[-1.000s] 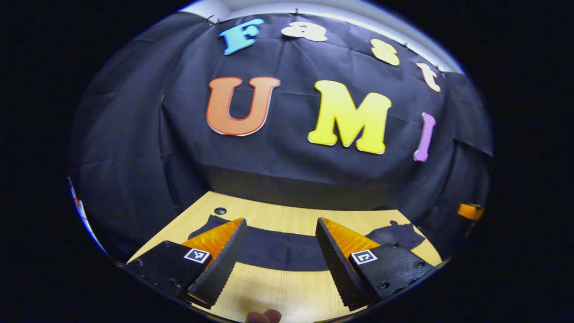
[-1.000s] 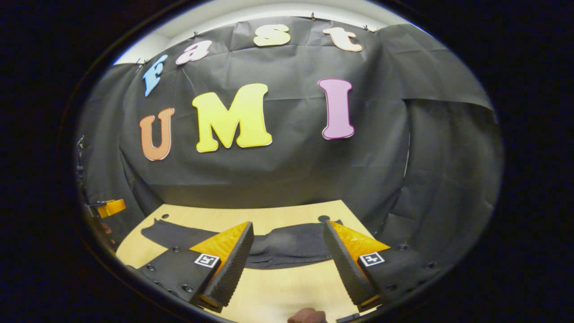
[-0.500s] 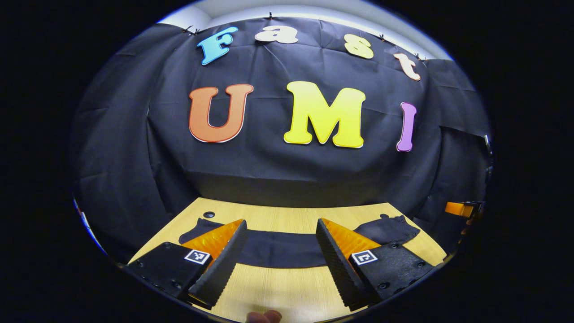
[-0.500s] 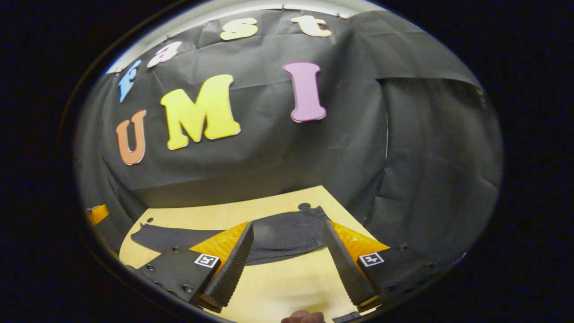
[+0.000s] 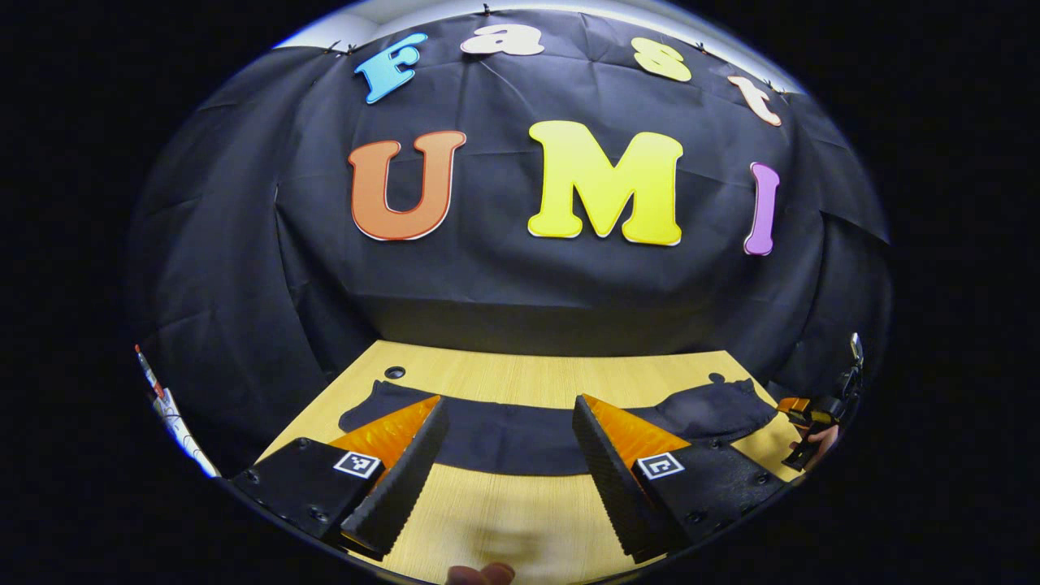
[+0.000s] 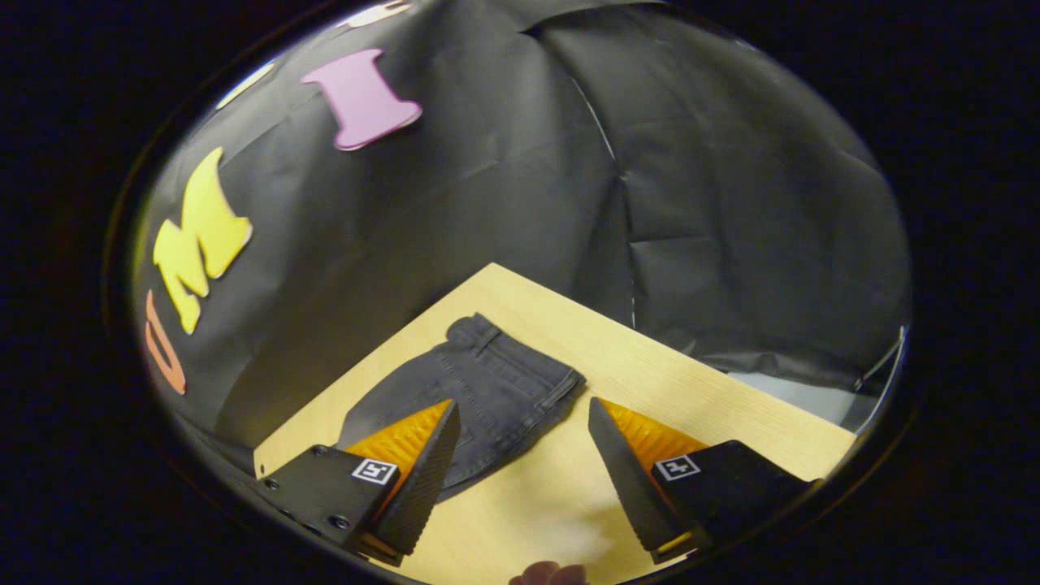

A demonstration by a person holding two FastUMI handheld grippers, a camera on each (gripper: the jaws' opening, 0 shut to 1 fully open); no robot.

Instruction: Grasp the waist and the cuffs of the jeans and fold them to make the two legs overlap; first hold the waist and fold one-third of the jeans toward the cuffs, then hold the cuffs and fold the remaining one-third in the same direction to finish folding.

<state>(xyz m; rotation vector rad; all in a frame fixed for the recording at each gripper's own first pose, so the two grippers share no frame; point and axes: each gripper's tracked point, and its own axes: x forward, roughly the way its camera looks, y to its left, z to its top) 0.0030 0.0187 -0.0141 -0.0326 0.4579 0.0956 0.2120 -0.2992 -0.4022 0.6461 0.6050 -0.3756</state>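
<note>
Each gripper, the left gripper and the right gripper, has two wedge-shaped fingers with ribbed inner pads. The fingers sit on dark, screw-studded mounts, each carrying a small square black-and-white marker. A fingertip peeks in at the bottom edge of the left gripper view, another in the right gripper view.

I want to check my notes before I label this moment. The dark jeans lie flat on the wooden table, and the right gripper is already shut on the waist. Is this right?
Not quite. In the right gripper view the right gripper is open, its fingers spread apart above the table, not touching the waist. The rest holds: the dark jeans lie flat on the wooden table.
</note>
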